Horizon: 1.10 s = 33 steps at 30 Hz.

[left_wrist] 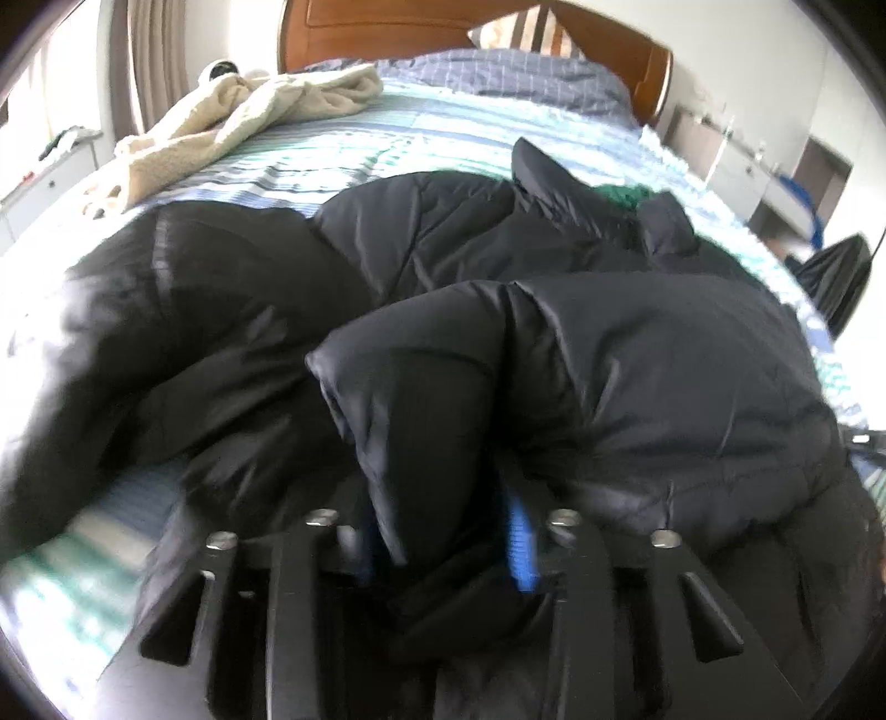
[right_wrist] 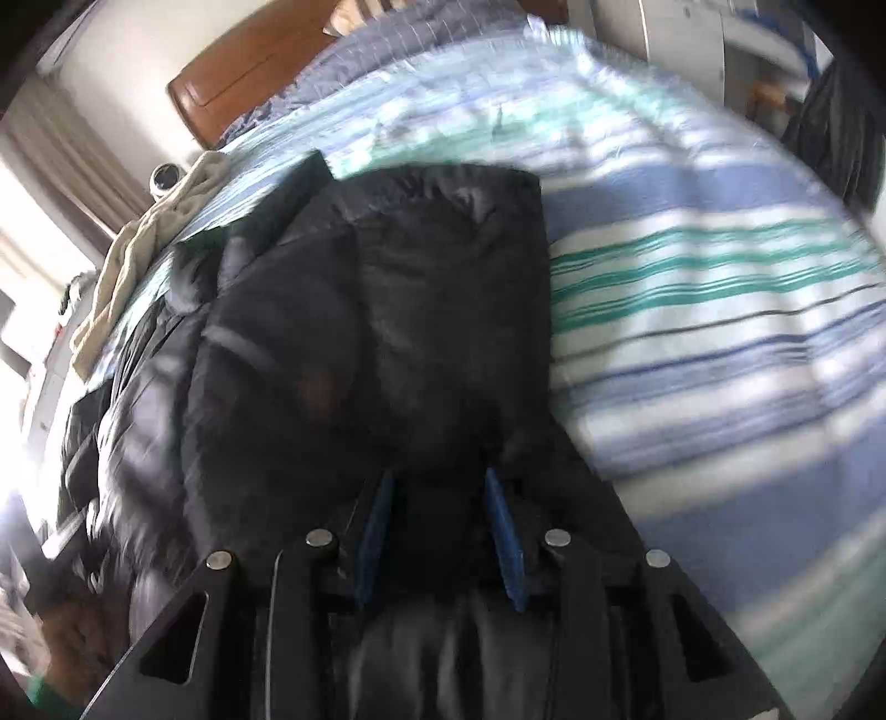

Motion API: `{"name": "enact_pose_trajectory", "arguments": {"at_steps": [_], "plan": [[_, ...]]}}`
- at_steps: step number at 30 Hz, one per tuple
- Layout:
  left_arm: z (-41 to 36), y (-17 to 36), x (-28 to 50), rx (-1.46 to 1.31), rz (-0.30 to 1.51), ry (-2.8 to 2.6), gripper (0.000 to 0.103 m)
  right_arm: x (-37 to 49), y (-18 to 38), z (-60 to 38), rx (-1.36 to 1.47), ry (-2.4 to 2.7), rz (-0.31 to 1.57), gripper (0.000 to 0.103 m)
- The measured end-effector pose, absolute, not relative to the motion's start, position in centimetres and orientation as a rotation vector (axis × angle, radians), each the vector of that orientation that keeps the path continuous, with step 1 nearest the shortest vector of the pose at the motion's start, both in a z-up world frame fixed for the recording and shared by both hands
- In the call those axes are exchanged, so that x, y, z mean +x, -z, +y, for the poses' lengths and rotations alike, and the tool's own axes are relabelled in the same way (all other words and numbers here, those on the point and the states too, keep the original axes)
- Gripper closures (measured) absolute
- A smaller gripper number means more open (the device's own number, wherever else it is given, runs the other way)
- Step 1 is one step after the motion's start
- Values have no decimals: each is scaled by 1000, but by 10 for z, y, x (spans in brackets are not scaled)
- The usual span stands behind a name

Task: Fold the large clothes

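Observation:
A large black puffer jacket (left_wrist: 421, 232) lies spread across the striped bed (left_wrist: 443, 127). My left gripper (left_wrist: 443, 531) is shut on a fold of the jacket; the fabric bulges out between its blue pads (left_wrist: 523, 554). In the right wrist view, the jacket (right_wrist: 387, 288) hangs forward from my right gripper (right_wrist: 443, 526), which is shut on a bunch of the black fabric between its blue pads (right_wrist: 506, 537). The striped bed (right_wrist: 692, 277) lies to the right of it. Both views are motion-blurred.
A cream fleece blanket (left_wrist: 243, 116) lies at the bed's far left. A wooden headboard (left_wrist: 421, 22), a striped pillow (left_wrist: 526, 33) and a blue checked pillow (left_wrist: 509, 72) are at the far end. Cabinets (left_wrist: 742, 166) and a dark chair (left_wrist: 836, 277) stand at the right.

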<state>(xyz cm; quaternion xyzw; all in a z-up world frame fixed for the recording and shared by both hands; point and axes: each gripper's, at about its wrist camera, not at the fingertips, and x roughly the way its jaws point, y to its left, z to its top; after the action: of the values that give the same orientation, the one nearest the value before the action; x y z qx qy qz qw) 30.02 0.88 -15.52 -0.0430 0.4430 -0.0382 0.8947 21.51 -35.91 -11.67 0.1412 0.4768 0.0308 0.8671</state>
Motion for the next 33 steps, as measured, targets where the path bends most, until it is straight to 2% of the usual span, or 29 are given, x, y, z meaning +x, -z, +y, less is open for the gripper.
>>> {"name": "enact_pose_trajectory", "arguments": {"at_steps": [1,2,3,5,7,8,16,23,27,33], "plan": [[8,150,291,-75,924,65,32,194,105,-355,289,-90,965,67],[7,143,278,-72,923,56,21,177,96,-351,286,-103,940,66],[7,139,267,-74,913,59,20,150,85,-347,274,-106,907,64],[5,128,239,-85,898,91,10,105,71,-337,229,-95,849,42],[3,123,221,-96,894,106,9,67,66,-326,178,-81,807,26],[1,120,212,-97,891,109,9,57,65,-320,157,-82,800,23],[4,112,171,-83,921,83,9,4,67,-288,154,-113,782,23],[50,97,163,-84,880,-18,9,-8,68,-255,116,-194,785,23],[102,95,170,-128,855,-123,7,-12,71,-238,79,-228,796,23],[227,125,180,-505,868,-323,7,-17,78,-225,67,-252,826,23]]}}
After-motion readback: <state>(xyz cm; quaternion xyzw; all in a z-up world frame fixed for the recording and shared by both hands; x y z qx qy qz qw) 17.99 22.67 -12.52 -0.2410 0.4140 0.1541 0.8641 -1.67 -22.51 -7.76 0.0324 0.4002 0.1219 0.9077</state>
